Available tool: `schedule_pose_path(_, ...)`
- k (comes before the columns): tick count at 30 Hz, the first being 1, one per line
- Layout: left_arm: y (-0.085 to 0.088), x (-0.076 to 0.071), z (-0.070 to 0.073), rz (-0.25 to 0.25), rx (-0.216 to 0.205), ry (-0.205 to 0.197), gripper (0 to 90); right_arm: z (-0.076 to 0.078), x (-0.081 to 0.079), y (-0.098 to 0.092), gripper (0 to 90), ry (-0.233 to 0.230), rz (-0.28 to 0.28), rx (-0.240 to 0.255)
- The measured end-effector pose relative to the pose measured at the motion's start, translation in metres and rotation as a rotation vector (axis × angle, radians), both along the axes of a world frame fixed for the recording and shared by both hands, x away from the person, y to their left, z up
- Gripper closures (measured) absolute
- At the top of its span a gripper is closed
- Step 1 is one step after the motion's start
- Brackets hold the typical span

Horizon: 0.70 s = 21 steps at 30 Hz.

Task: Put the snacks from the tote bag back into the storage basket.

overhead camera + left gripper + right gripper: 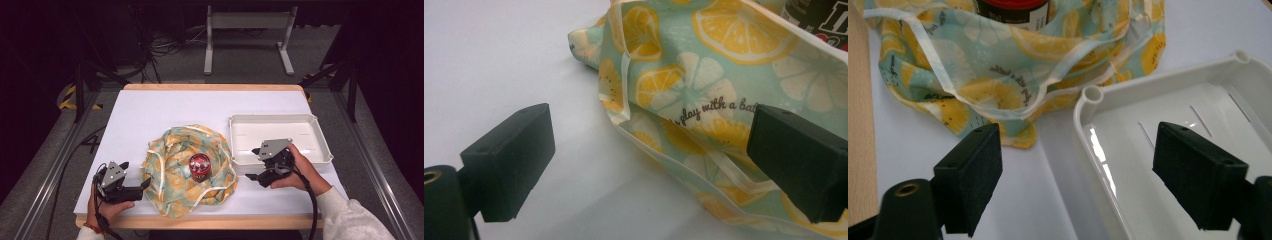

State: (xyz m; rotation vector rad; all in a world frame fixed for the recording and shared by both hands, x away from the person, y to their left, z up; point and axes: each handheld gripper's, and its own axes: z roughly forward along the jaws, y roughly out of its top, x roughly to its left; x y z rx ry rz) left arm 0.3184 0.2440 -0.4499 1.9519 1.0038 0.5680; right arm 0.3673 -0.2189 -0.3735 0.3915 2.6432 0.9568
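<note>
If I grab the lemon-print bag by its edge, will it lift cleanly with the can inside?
Probably not: the lemon-print bag lies crumpled, so it looks floppy and should stretch first. The upright can inside may tip or roll as the cloth rises.

The desk [165,107] is seen by the high view from above its near edge, looking forward and down, far enough off that the floor behind is taken in. The left gripper view is set low and close, aimed between its own jaws at the lemon-print cloth [704,75]. The right gripper view is likewise held close, faced at the white tray [1168,125] and the cloth beyond. The cloth and what appears to be a red-lidded jar [1013,12] are shared by all three views.
</note>
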Motion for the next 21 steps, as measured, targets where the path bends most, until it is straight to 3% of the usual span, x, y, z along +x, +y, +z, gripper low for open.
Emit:
schedule_pose_path(9,0.001,-0.002,0.001,0.000,0.004,-0.011,6.5,0.017,0.009,0.035,20.4,0.032,0.080,-0.039)
schedule_pose_path(10,0.001,-0.002,0.001,0.000,0.000,-0.010,6.5,0.021,0.012,0.047,19.9,0.038,0.106,-0.070)
schedule_pose_path(21,0.001,-0.004,-0.001,-0.006,0.009,0.004,6.2,0.024,0.025,0.099,19.0,0.052,0.171,-0.187)
